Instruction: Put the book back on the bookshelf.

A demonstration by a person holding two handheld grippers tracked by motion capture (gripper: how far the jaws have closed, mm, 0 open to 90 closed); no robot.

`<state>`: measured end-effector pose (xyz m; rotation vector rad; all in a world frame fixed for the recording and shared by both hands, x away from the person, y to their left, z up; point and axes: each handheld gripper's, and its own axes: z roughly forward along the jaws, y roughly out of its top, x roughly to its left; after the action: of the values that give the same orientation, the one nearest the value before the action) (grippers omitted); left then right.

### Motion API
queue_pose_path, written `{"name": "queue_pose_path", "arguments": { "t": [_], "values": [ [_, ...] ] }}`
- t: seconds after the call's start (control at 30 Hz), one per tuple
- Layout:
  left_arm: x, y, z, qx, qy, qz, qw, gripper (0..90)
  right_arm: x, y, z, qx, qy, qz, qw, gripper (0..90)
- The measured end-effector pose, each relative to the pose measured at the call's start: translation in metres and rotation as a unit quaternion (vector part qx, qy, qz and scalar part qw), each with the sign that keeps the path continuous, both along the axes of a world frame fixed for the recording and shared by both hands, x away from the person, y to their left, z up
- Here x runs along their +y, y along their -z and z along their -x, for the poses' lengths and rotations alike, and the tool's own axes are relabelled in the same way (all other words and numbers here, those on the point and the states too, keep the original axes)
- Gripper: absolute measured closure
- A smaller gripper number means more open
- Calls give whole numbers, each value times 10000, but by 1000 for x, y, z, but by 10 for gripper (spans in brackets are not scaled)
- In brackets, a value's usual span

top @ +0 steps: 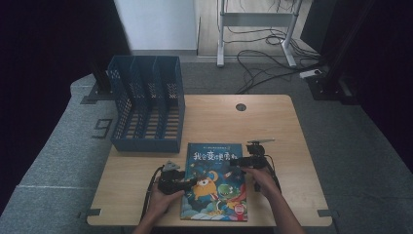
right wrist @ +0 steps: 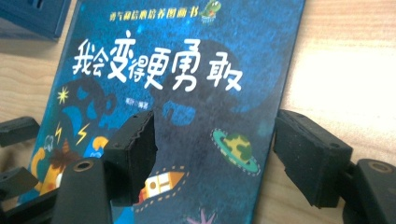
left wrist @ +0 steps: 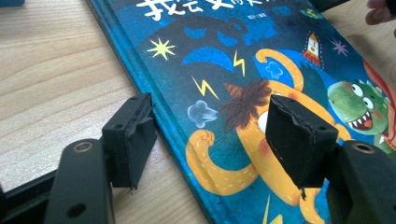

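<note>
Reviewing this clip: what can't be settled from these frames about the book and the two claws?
- Book: its spine sits between the left claw pads; contact is unclear in the left gripper view.
- Right claw: straddles the book's other edge; whether it rests on the cover is hidden by its own pads.
- Blue file rack: slot contents too small, high view.

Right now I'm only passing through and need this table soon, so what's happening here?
A person works at the table with a hand-held tool in each hand. The left tool straddles the left edge of a children's book lying flat, jaws apart. The right tool straddles the book's right edge, also open, pads not pressing. The book has not been lifted. A blue file rack stands empty behind it.
</note>
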<state>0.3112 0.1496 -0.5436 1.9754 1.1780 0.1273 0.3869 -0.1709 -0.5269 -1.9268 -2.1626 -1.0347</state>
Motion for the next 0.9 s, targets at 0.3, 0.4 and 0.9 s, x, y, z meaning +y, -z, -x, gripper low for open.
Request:
{"name": "queue_pose_path", "arguments": {
  "t": [0.3, 0.4, 0.9],
  "values": [
    [-2, 0, 1, -28, -24, -61, 10000, 324, 1, -1, -2, 163, 127, -101, 9997, 281],
    [-2, 0, 0, -45, -19, -86, 10000, 325, -3, -1, -3, 268, 149, -245, 9992, 285],
    [-1, 0, 0, -47, -2, -47, 10000, 318, -9, -18, 5, -2, -248, -592, 9979, 406]
  ]
}}
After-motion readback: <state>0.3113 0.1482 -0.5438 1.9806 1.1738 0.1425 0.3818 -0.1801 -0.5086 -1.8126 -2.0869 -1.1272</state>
